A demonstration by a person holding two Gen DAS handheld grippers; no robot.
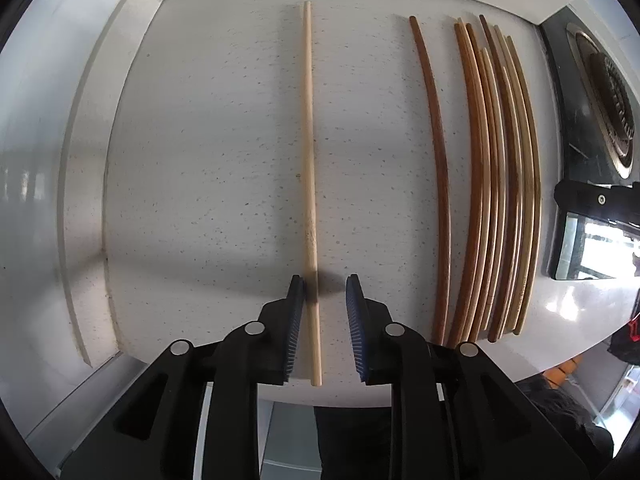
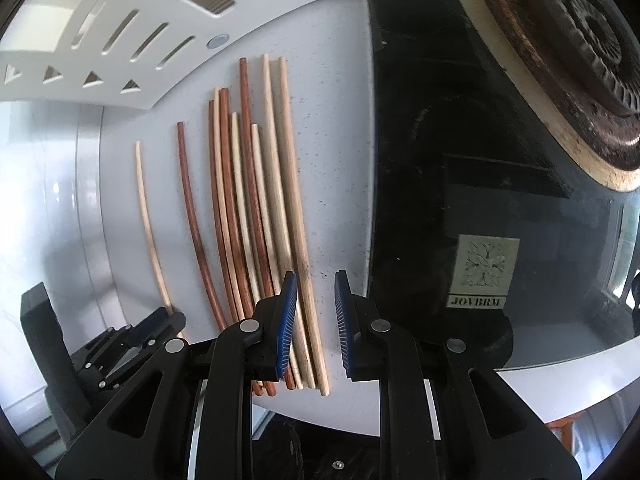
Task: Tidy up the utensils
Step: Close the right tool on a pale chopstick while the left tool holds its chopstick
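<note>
A single pale chopstick lies lengthwise on the white speckled counter. My left gripper is open, its blue pads straddling the near end of that chopstick without closing on it. A lone dark brown chopstick lies to the right, then a bundle of several pale and brown chopsticks. In the right wrist view the same bundle lies side by side. My right gripper is open, its pads on either side of the rightmost pale chopstick. The left gripper shows at lower left.
A black glass stove with a cast-iron burner borders the counter on the right. A white slotted holder stands at the back. A metal sink edge runs along the left. The counter's front edge is just under both grippers.
</note>
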